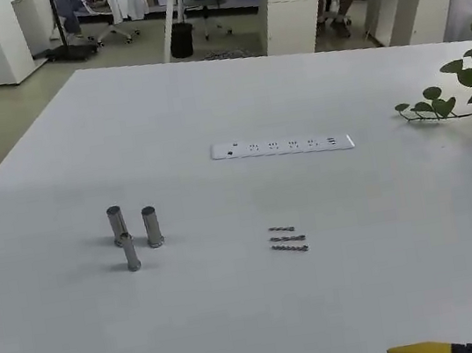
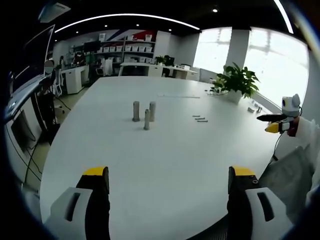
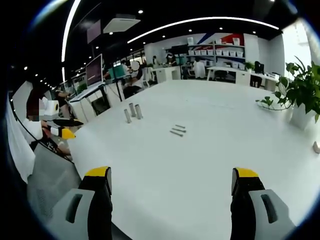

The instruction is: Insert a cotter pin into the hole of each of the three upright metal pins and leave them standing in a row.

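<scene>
Nothing started: your left gripper (image 2: 168, 173) and right gripper (image 3: 171, 173) gape wide, empty. Next, take a thin grey cotter pin (image 1: 281, 230), right of three upright silver metal pins (image 1: 129, 239).

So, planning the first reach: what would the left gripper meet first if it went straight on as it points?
Probably the three upright metal pins, just left of its centre line; bare table lies before them. Depth is unclear.

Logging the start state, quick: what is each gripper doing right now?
Left gripper: open, holding nothing.
Right gripper: open, holding nothing.
</scene>
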### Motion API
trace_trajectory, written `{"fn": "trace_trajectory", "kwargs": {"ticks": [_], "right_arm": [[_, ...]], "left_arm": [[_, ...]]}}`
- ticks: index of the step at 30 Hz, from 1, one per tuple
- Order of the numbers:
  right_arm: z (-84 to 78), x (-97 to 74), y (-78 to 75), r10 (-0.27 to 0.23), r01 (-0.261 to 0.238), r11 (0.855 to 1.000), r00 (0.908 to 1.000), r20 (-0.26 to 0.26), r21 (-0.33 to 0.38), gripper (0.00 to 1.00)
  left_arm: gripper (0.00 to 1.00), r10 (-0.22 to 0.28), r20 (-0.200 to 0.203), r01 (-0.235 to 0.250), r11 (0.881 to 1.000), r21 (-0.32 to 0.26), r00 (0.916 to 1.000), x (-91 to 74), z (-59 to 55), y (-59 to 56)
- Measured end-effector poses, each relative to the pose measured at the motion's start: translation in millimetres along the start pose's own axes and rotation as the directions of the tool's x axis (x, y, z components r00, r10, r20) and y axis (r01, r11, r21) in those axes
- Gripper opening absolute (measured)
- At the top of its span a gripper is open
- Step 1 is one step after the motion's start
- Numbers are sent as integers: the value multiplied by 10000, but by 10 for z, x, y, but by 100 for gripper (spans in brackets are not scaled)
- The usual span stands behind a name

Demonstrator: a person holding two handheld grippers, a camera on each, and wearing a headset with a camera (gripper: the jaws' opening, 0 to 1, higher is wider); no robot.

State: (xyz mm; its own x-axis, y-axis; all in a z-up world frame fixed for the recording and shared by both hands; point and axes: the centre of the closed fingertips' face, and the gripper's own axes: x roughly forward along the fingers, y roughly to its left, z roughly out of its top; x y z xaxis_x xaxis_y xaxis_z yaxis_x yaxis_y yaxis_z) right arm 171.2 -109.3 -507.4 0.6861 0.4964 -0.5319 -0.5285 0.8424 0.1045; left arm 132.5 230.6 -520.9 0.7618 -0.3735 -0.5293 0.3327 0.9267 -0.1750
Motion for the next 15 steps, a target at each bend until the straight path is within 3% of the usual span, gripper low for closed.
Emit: {"fn": "trace_trajectory", "kwargs": {"ticks": [15], "right_arm": [[-28,-12,-18,-30,30,10000,9999,-117,25,98]], "left_arm": [[99,21,-129,-23,9999,-148,9999,-18,-38,20]]}}
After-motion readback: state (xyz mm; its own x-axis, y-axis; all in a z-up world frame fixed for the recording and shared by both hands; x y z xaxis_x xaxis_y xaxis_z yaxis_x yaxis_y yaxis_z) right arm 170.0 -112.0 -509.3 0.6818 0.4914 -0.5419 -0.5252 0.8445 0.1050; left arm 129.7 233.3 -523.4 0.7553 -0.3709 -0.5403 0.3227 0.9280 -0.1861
